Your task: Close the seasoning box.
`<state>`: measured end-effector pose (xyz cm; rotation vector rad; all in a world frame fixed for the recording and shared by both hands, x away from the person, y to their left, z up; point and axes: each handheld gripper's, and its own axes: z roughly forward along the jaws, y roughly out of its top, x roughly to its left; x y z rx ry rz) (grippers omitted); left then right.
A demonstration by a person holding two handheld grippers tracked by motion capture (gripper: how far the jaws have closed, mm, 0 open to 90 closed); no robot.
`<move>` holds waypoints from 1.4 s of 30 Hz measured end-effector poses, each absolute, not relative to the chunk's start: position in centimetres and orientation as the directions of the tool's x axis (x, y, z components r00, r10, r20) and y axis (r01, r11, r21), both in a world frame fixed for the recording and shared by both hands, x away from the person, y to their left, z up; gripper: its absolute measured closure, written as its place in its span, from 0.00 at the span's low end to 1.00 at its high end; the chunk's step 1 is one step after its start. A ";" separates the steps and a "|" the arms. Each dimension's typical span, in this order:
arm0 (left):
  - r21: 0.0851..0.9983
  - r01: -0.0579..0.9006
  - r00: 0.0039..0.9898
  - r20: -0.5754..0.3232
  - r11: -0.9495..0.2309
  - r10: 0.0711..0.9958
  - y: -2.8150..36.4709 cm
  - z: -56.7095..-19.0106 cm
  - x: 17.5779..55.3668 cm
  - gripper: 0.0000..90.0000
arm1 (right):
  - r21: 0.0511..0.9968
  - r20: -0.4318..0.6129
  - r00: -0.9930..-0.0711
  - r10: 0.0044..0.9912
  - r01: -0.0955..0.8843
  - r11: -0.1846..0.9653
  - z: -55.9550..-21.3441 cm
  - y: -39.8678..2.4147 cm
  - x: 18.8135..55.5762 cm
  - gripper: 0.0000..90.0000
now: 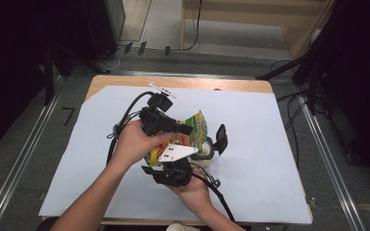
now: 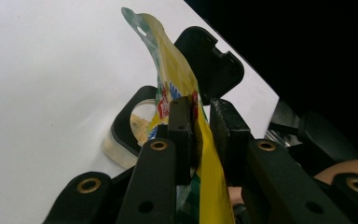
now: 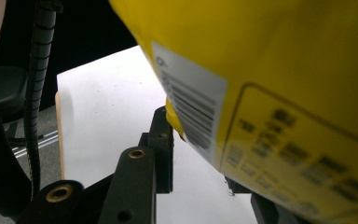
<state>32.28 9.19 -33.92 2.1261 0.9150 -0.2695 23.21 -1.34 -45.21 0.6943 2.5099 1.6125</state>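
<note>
While both claws grip it, snack bag (image 1: 198, 129) (torn mouth) tilted containerward.

Count on the table

Two grippers: left gripper (image 1: 185, 129), right gripper (image 1: 150, 169). One yellow bag (image 1: 198, 126). One container (image 1: 205, 155) with one open black lid (image 1: 220, 138), possibly attached. One white sheet (image 1: 260, 144).

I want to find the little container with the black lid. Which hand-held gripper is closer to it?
Right. The right hand-held gripper sits just beside the container, gripping the yellow snack bag. The left hand-held gripper clamps the bag higher up, farther off.
</note>
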 end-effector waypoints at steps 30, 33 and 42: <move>0.602 0.677 0.726 -0.453 -0.423 0.517 9.2 -33.6 32.1 0.86 | 0.885 0.135 -0.902 0.411 0.297 0.360 -45.0 -1.4 23.4 0.78; 0.606 0.673 0.729 -0.448 -0.423 0.518 9.1 -33.6 32.0 0.86 | 0.885 0.134 -0.901 0.412 0.296 0.360 -45.0 -1.4 23.4 0.78; 0.604 0.672 0.729 -0.436 -0.429 0.527 8.9 -33.6 31.8 0.86 | 0.879 0.159 -0.896 0.414 0.320 0.354 -45.2 -1.4 23.5 0.79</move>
